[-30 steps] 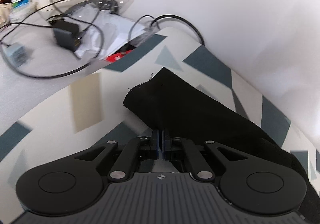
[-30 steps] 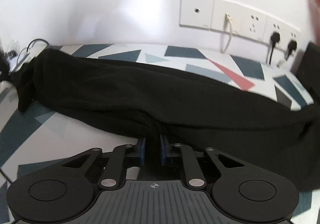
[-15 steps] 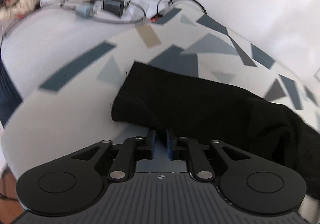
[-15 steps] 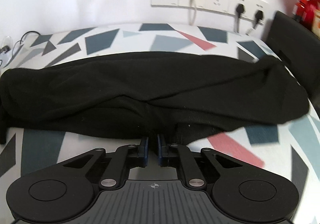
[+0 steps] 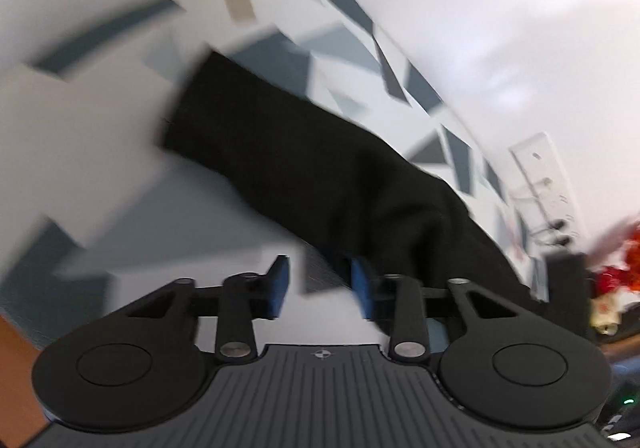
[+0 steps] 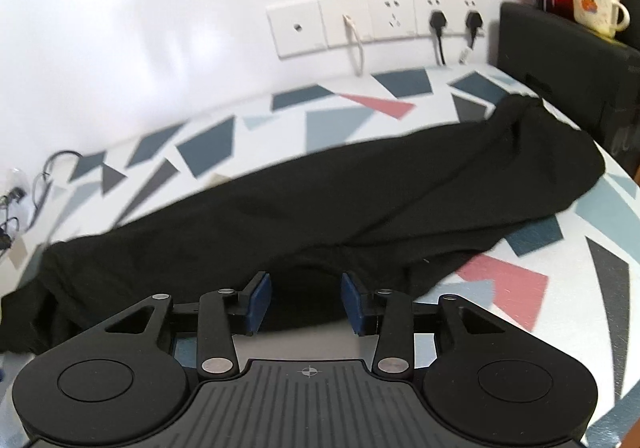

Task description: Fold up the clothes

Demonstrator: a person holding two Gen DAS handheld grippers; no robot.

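Note:
A black garment (image 6: 320, 208) lies folded into a long band across the patterned tablecloth (image 6: 320, 120); the blurred left wrist view shows it (image 5: 300, 160) running up to the left. My left gripper (image 5: 320, 284) hovers at its near edge, jaws opening, blue pads apart. Only the cloth's edge brushes the right pad, and bare tablecloth shows in the gap. My right gripper (image 6: 306, 300) is over the garment's near hem, jaws opening too. Black cloth lies below the gap, and the pads do not press on it.
White wall sockets (image 6: 376, 24) with two black plugs sit behind the table. A black box (image 6: 560, 64) bearing a mug (image 6: 596, 8) and red flowers stands at the right. Cables (image 6: 24, 192) clutter the table's left end.
Both grippers went from shut on the black cloth to open, letting it go. The garment's near edge now lies flat. The left view swung right and blurred; the right gripper drew back a little.

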